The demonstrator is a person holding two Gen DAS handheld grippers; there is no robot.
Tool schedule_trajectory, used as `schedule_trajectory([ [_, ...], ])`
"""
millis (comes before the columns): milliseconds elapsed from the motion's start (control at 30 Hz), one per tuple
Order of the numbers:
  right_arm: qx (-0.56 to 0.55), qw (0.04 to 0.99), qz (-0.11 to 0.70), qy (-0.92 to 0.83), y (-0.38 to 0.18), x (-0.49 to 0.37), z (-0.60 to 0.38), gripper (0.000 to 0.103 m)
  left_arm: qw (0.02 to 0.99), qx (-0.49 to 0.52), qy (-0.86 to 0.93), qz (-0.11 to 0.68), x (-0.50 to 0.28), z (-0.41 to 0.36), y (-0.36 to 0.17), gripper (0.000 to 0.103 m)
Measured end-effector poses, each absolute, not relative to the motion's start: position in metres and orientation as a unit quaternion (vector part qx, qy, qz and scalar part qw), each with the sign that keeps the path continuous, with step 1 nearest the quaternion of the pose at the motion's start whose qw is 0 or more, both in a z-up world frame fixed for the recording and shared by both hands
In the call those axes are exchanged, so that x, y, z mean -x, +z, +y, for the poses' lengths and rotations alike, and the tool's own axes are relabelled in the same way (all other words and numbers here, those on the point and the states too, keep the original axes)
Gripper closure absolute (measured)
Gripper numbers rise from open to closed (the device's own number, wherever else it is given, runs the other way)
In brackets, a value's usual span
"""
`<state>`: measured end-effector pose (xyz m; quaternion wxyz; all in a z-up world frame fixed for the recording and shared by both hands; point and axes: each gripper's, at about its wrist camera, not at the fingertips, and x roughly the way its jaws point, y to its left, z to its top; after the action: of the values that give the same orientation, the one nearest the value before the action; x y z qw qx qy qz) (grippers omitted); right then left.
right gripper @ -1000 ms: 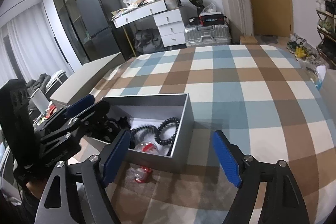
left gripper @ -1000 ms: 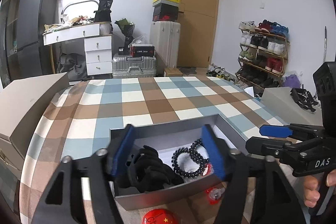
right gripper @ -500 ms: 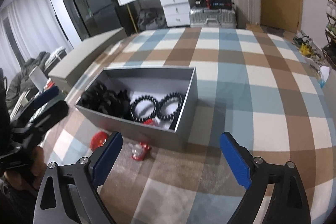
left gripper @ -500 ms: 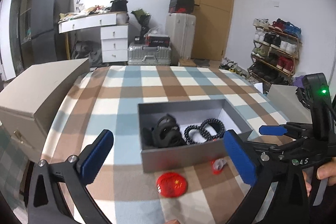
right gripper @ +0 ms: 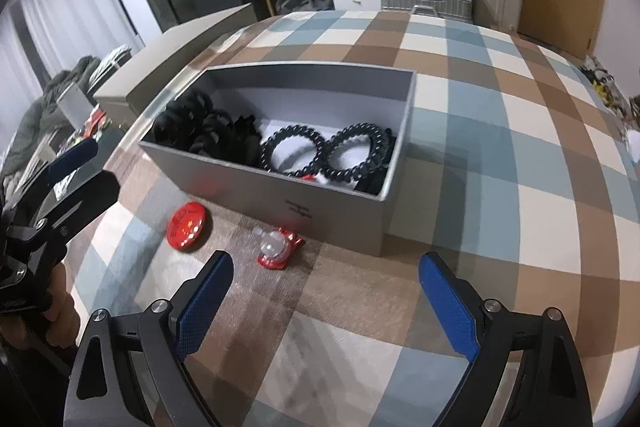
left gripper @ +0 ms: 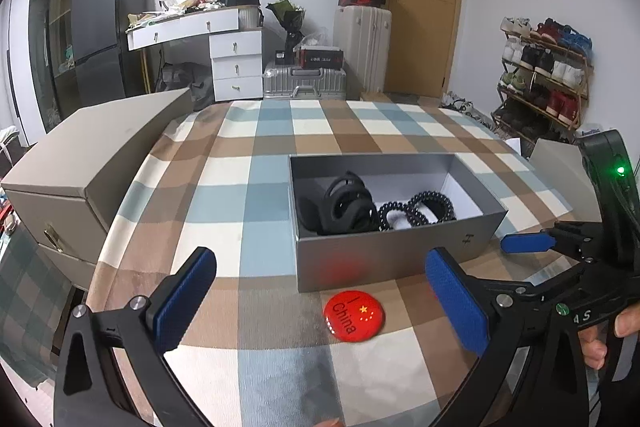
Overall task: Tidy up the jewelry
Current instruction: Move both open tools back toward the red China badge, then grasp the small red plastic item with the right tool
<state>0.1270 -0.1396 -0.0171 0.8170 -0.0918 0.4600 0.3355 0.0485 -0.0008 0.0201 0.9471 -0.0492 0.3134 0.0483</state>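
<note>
Farther back now, red "China" badge [left gripper: 354,315] before grey box [left gripper: 396,259].

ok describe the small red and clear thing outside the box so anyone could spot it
Find the open grey box on the checked tablecloth. On the cloth against its near wall lie two red things. Yours is the small charm with a clear domed top, right of the flat round red badge.

Open grey box [right gripper: 328,199] holds black coil bands [right gripper: 328,153]; red badge [right gripper: 188,225], red-clear trinket [right gripper: 277,247] lie outside.
</note>
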Motion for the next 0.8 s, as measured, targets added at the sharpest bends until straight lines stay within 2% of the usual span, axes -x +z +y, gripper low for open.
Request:
schedule_trajectory([
  [167, 0.1, 0.811, 0.461, 0.347, -0.022, -0.124, -0.134, 0.011, 0.941, 0.051, 0.05, 0.331, -0.048, 0.002, 0.012, 0.001],
  [233, 0.099, 0.808, 0.462, 0.352, -0.023, -0.123, -0.131, 0.023, 0.938, 0.055, 0.051, 0.338, -0.048, 0.003, 0.009, 0.001],
  [367, 0.094, 0.802, 0.462, 0.367, -0.025, -0.121, -0.126, 0.033, 0.936, 0.058, 0.049, 0.344, -0.047, 0.005, 0.006, 0.001],
  [500, 0.097, 0.797, 0.458, 0.381, -0.027, -0.116, -0.117, 0.05, 0.936, 0.055, 0.052, 0.345, -0.045, 0.006, 0.005, 0.001],
  [567, 0.096, 0.798, 0.458, 0.38, -0.027, -0.116, -0.115, 0.054, 0.936, 0.054, 0.051, 0.345, -0.045, 0.005, 0.005, 0.001],
  [633, 0.089, 0.796, 0.459, 0.384, -0.028, -0.116, -0.114, 0.062, 0.935, 0.05, 0.049, 0.347, -0.045, 0.004, 0.004, 0.001],
  [800, 0.083, 0.8, 0.452, 0.385, -0.025, -0.116, -0.111, 0.066, 0.934, 0.032, 0.052, 0.351, -0.045, 0.001, 0.004, 0.001],
])
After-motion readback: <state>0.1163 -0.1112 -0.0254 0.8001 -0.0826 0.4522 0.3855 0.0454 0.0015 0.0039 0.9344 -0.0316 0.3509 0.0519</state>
